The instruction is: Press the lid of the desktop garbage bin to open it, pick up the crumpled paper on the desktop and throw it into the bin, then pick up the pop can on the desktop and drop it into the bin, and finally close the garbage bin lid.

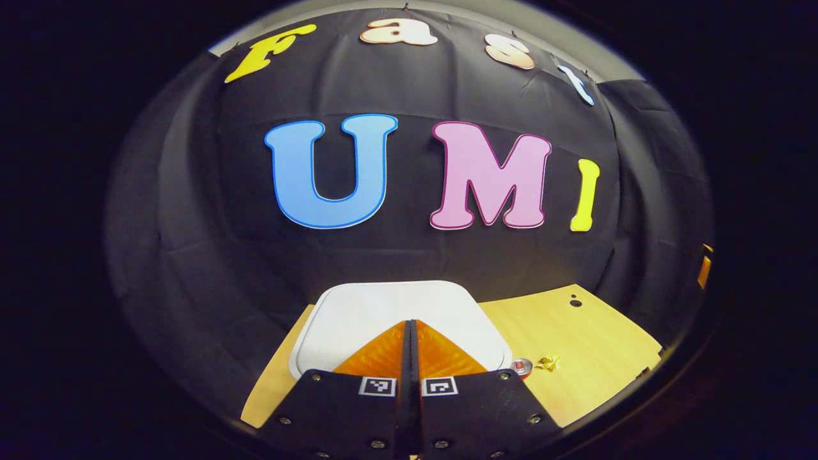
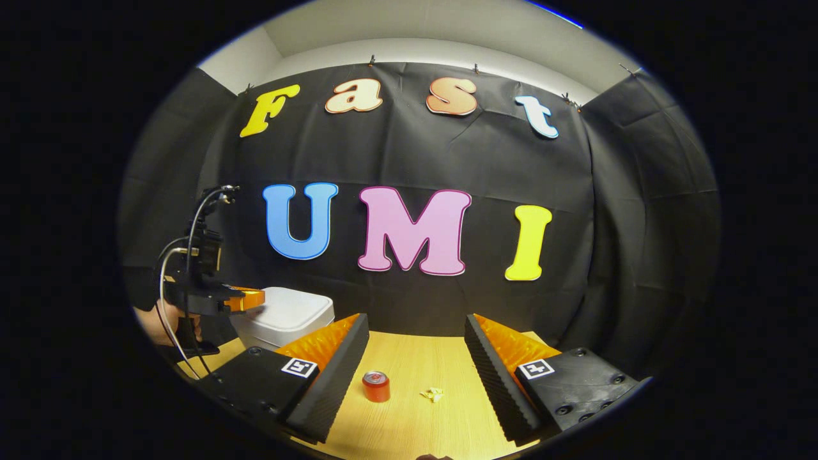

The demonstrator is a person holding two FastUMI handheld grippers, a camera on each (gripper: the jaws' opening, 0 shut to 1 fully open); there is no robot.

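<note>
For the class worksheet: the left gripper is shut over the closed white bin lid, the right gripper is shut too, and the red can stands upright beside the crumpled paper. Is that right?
One error: the right gripper is open, its fingers wide apart in the right gripper view. The rest holds: the left gripper is shut over the closed bin lid, and the red can stands upright beside the crumpled paper.

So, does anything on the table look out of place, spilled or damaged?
Nothing stands out. The can stands upright, the paper lies beside it, apart, and the bin is upright with its lid down. No spill shows.
</note>
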